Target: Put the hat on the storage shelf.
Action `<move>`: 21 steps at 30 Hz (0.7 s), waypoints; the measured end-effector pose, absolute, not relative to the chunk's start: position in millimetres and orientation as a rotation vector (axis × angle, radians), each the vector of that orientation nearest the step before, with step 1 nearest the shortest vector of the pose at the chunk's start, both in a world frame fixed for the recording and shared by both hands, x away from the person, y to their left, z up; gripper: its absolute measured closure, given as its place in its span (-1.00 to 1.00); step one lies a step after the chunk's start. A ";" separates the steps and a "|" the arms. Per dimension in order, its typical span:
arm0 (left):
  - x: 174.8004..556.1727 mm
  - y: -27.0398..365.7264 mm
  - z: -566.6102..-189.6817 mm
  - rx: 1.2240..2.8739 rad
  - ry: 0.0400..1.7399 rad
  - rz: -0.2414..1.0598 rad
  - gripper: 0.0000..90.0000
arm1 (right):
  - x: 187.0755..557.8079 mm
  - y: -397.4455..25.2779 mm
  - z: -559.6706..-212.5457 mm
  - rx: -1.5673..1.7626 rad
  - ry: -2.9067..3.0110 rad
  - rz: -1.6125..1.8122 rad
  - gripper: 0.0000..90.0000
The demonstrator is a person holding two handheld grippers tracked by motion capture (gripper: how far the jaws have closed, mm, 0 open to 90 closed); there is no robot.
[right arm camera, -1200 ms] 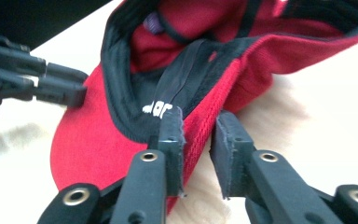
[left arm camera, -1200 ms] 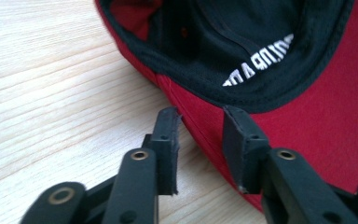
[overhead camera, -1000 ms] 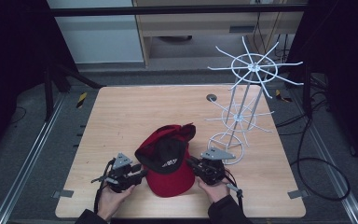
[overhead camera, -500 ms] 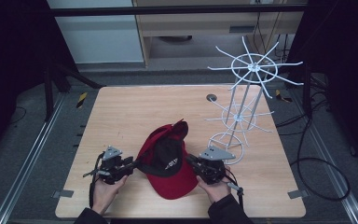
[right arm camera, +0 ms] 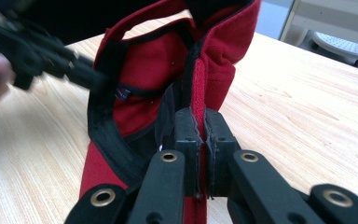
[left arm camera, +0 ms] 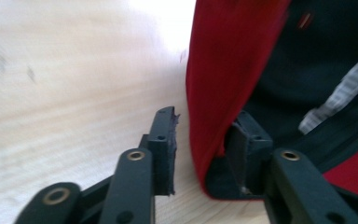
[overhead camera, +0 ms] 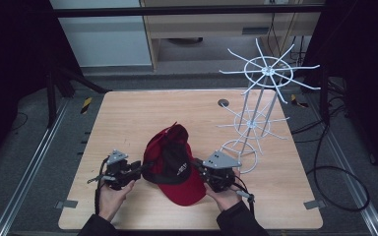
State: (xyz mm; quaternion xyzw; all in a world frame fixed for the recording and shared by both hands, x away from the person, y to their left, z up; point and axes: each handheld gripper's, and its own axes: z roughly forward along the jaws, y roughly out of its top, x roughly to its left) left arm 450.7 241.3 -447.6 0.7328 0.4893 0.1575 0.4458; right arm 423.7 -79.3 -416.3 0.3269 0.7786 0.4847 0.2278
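The right gripper (right arm camera: 200, 140) was clamped tight on the cap (overhead camera: 174, 164), its two black jaws pressed together on the red rim of the crown with barely a seam of cloth between them. That side was locked in. Over on the other side, the left gripper (left arm camera: 200, 149) stood with its jaws spread, one pad outside the red wall and one tucked inside against the dark lining, the fabric hanging between them but not yet pinched.

And that was the news: half a second before, the left gripper (overhead camera: 120, 169) sat a little off the cap's left edge; now it had slid in and straddled the rim. A second back it had been close as well, so this looked like a re-approach for a better bite. The cap itself had hardly shifted, lying upside down on the wooden table (overhead camera: 142, 113) near the front edge, brim toward the person, opening upward. To my eye the two-sided hold was one squeeze away, and after that a lift toward the white wire rack (overhead camera: 258, 110) at the right rear seemed the likely aim.

Both hands came in low from the near edge, left hand (overhead camera: 109, 196) and right hand (overhead camera: 225, 196) cupped under their tools, forearms almost parallel, the grippers angled inward at the cap from either flank.
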 end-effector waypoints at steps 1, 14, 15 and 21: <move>448.6 242.2 -441.0 1.794 1.193 0.399 0.33 | 423.5 -78.6 -416.2 0.900 2.144 1.332 0.92; 452.7 183.2 -378.9 1.809 0.977 0.453 0.08 | 424.6 -78.8 -416.4 0.926 2.144 1.335 0.92; 453.8 177.4 -376.4 1.811 0.966 0.449 0.07 | 424.5 -78.7 -416.3 0.928 2.145 1.334 0.92; 462.9 146.9 -365.0 1.831 0.936 0.449 -0.05 | 424.3 -76.8 -416.2 0.925 2.150 1.337 0.92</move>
